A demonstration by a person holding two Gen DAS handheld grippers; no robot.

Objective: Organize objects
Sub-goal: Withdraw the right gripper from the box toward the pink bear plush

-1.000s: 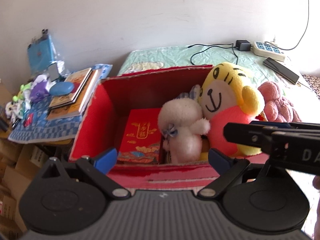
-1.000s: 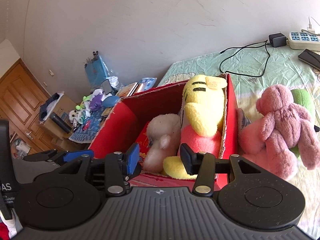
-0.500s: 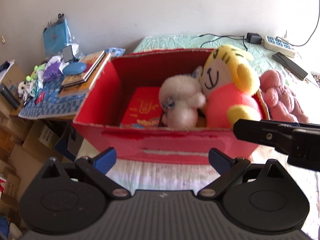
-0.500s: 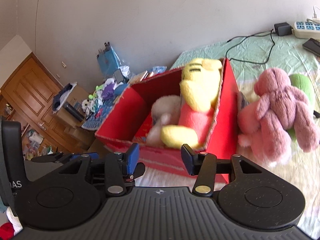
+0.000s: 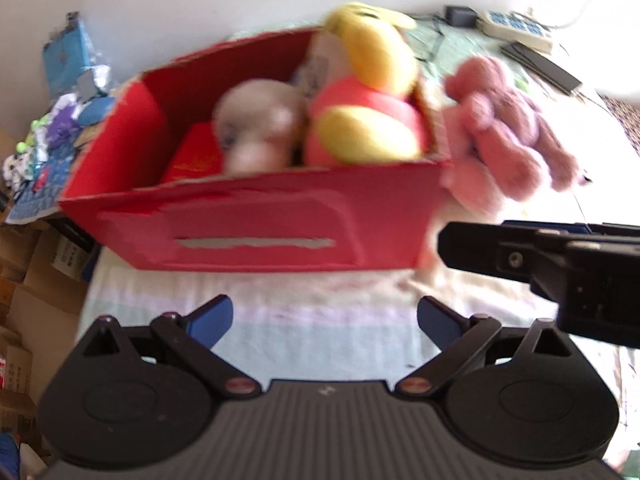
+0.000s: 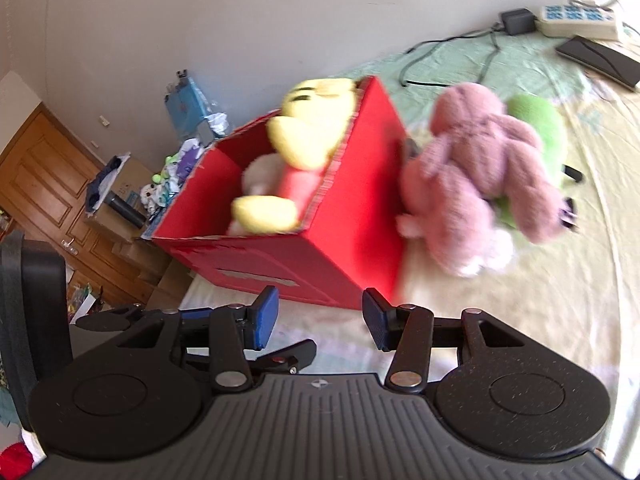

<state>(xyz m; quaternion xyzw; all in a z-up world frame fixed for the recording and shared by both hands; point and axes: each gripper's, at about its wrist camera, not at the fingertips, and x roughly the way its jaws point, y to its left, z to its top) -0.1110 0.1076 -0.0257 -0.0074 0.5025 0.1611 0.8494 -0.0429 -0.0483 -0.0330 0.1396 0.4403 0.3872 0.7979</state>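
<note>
A red cardboard box (image 5: 256, 236) (image 6: 352, 216) stands on the bed and holds a yellow and pink plush tiger (image 5: 368, 92) (image 6: 308, 128), a white plush (image 5: 260, 128) (image 6: 258, 174) and a red packet (image 5: 196, 158). A pink plush (image 5: 504, 128) (image 6: 480, 176) lies against the box's right side, on a green plush (image 6: 536, 120). My left gripper (image 5: 324, 320) is open, in front of the box, holding nothing. My right gripper (image 6: 318, 320) is open and empty, near the box's front right corner; its body shows in the left wrist view (image 5: 560, 264).
A power strip (image 6: 576, 24), a black adapter (image 6: 516, 20) with cables and a dark flat device (image 6: 596, 60) lie at the back of the bed (image 6: 540, 304). Left of the bed are a cluttered side table (image 5: 48, 136), cardboard boxes (image 5: 24, 304) and a wooden door (image 6: 44, 188).
Both grippers have drawn back and lower from the box, which now sits farther ahead; both views are motion-blurred. The toys in the box have not moved.
</note>
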